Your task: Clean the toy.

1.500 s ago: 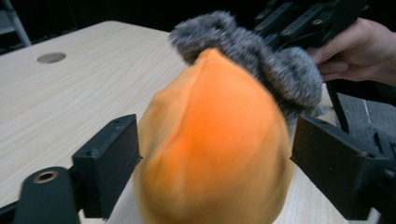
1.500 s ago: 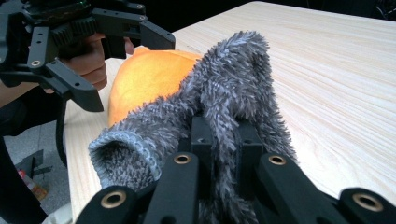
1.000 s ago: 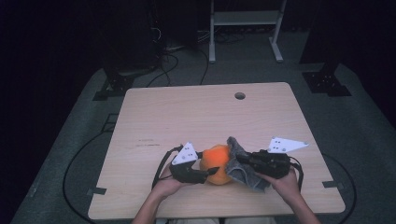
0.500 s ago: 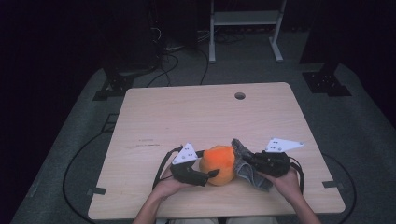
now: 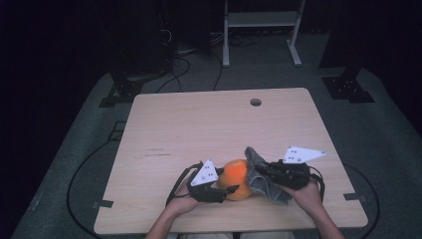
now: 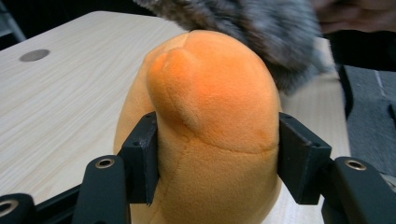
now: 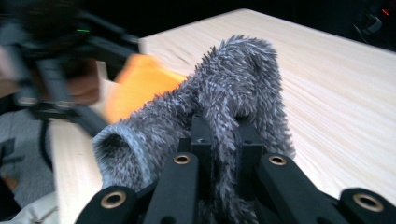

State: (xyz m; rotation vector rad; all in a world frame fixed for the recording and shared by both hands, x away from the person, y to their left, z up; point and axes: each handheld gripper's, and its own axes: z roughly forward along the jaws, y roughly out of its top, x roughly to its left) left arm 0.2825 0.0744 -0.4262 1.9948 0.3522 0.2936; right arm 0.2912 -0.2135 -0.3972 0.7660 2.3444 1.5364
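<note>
1. The orange plush toy (image 5: 238,178) sits on the wooden table (image 5: 214,124) close to the near edge, just in front of the person, between the 2 grippers.
2. The left gripper (image 6: 217,158) has its jaws closed part-way on the orange plush toy; in the left gripper view both pads press into its sides, 1 on each flank. The jaws have just been closing, with the toy between them.
3. The right gripper (image 7: 219,140) is clamped tight on a grey furry cloth (image 7: 238,88); in the right gripper view the fabric is pinched between the 2 nearly touching jaws and rises above them in a fold.
4. In the high view the grey furry cloth lies against the right side of the orange plush toy, touching it, and drapes down toward the table.
5. The left hand (image 5: 181,203) and the right hand (image 5: 308,195) come in over the near edge, each behind its gripper.
6. The far half of the table is bare wood, with a round cable hole (image 5: 256,102) near the far edge.
7. There is also bare surface to the left of the left gripper and a narrower strip between the right gripper and the right edge.
</note>
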